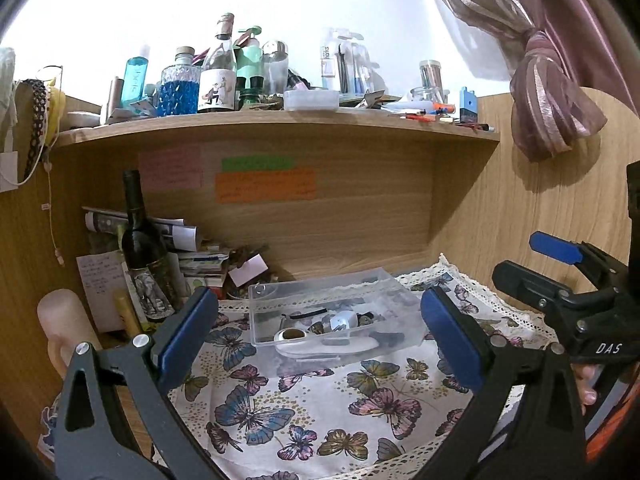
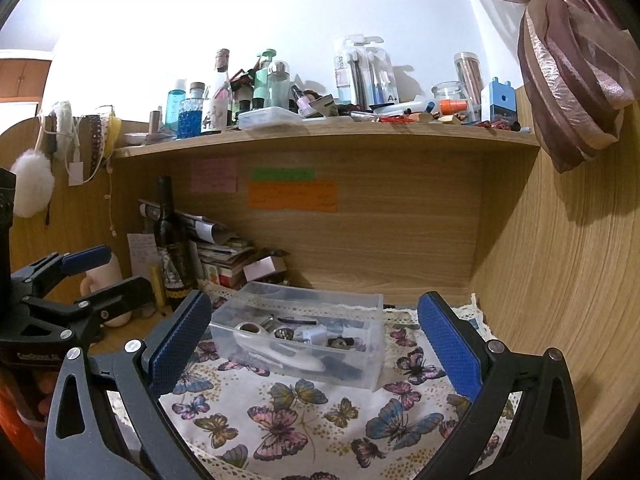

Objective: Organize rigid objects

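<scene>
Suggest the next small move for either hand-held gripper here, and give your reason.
Probably ease the right hand-held gripper forward toward the clear plastic box on the butterfly cloth. Both it and the left hand-held gripper are open and empty, short of the box, which holds small loose items.

Sticky notes' [image 1: 265, 190] writing blurred, clear box [image 2: 298, 330] contents indistinct, curtain [image 1: 552, 60] cut off
</scene>
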`<state>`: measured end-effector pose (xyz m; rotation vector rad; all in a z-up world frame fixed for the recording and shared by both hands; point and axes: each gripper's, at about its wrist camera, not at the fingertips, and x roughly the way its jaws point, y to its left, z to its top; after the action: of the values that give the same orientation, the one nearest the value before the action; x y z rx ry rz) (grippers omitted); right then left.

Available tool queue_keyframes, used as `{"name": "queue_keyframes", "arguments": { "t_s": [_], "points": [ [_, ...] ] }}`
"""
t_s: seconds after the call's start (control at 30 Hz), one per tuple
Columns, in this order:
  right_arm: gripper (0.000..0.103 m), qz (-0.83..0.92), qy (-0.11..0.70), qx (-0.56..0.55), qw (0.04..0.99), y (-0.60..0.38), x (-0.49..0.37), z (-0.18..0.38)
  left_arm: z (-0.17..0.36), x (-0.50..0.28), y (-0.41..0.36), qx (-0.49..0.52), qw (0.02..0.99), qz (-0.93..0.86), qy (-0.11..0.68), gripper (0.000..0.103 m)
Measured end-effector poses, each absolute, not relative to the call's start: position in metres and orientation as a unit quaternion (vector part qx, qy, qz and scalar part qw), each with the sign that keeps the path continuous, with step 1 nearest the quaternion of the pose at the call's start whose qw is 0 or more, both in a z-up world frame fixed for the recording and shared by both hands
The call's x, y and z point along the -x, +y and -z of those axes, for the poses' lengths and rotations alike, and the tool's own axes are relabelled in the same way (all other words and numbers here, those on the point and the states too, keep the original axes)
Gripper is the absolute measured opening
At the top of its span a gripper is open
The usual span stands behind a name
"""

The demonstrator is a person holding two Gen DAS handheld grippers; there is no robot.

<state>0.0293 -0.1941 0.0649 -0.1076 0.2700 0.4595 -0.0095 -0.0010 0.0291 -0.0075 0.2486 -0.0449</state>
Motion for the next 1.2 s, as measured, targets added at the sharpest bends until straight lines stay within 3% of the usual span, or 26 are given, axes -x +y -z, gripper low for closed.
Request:
{"name": "queue_keyframes", "arguments": {
  "t_s": [1.2],
  "points": [
    [0.103,-0.23,0.129,0.051,0.963,-0.1896,-0.0262,-0.067,-0.0275,0.0002,-0.0041,0.009,0.99,0.038,0.134,0.103]
  ]
}}
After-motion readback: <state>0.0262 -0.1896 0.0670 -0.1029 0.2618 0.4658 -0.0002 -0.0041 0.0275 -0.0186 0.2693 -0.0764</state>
